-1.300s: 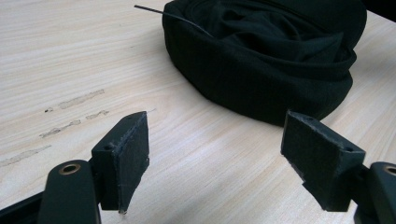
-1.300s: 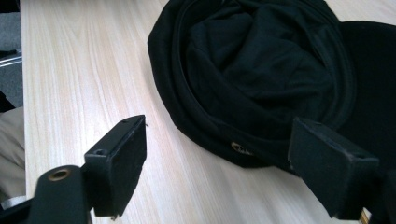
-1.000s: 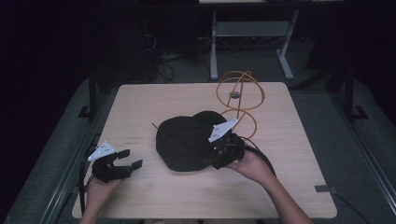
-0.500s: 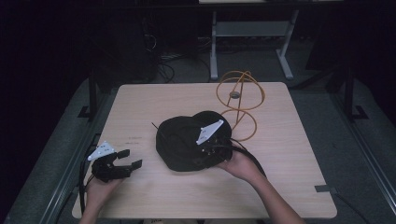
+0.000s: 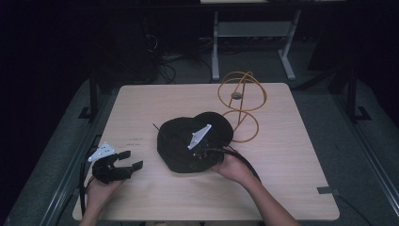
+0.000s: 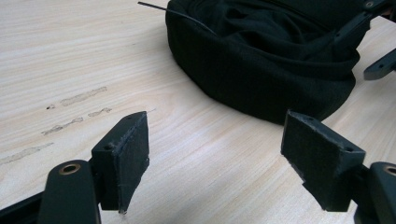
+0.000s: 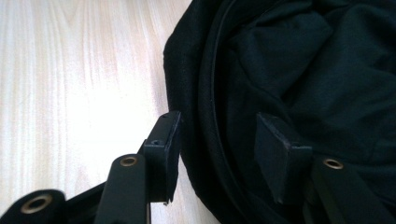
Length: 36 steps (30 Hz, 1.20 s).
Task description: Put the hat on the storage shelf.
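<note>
A: Where is the hat?

B: Near the middle of the table, a soft black thing lying open side up, its longer span running from the near left toward the far right. A thin black cord sticks out from its far left edge.

A: And the right gripper?

B: At the hat's near edge. Its jaws stand apart and straddle the rim, one pad outside over bare wood, one inside over the folded cloth. They hold nothing yet; closing them looks likely to pinch the rim.

A: The left gripper?

B: Well apart, low at the near left of the table, jaws spread and empty. From it the hat lies ahead and to the right. So the right hand is much nearer.

A: Anything else?

B: An orange wire stand just beyond the hat's far right side, close to it. The table is pale wood with faint smudges. Beyond it the room is dark, with a grey floor and a metal frame.
</note>
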{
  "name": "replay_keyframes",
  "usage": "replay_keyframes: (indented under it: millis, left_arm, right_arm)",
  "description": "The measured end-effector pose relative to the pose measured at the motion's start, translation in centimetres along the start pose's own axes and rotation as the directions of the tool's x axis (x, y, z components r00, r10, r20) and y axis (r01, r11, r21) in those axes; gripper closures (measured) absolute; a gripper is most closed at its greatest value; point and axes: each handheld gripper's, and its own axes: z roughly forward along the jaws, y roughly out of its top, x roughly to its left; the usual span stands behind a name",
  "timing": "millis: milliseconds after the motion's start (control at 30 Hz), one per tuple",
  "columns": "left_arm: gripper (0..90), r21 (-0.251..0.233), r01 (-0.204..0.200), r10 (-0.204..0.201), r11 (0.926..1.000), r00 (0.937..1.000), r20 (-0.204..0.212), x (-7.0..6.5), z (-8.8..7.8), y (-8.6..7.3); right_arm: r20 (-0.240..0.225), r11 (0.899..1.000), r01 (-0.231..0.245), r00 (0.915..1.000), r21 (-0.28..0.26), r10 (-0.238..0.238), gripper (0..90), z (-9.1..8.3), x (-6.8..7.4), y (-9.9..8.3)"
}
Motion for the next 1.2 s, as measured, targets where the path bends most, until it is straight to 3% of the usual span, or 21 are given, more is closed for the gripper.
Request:
replay_keyframes:
  millis: [467, 600, 800, 1067, 1200]
  left_arm:
    - [22.8, 0.008, -0.003, 0.003, 1.0000, 1.0000, 0.002, -0.1, 0.1, 0.0]
    - [22.8, 0.008, -0.004, 0.004, 1.0000, 1.0000, 0.004, -0.1, 0.2, 0.0]
    - [21.9, 0.009, 0.003, -0.003, 1.0000, 1.0000, 0.001, -0.1, 0.3, 0.0]
    - [20.9, 0.004, 0.004, -0.004, 1.0000, 1.0000, 0.003, -0.1, 0.3, 0.1]
    - [20.7, -0.001, 0.000, 0.000, 1.0000, 1.0000, 0.005, -0.3, 0.5, 0.2]
  right_arm:
    - [0.037, 0.999, 0.014, 0.9992, 0.037, -0.016, 58.8, 1.5, 0.4, 0.2]
    - [0.054, 0.998, 0.031, 0.9980, 0.053, -0.034, 64.2, 1.7, 0.7, 0.2]
    - [0.044, 0.997, 0.057, 0.9972, 0.056, -0.060, 73.7, 1.7, 1.0, 0.1]
    - [0.024, 0.997, 0.078, 0.9967, 0.026, -0.078, 76.8, 0.8, 1.3, 0.4]
    - [0.032, 0.996, 0.085, 0.9959, -0.024, -0.084, 76.6, -1.1, 1.6, 1.3]
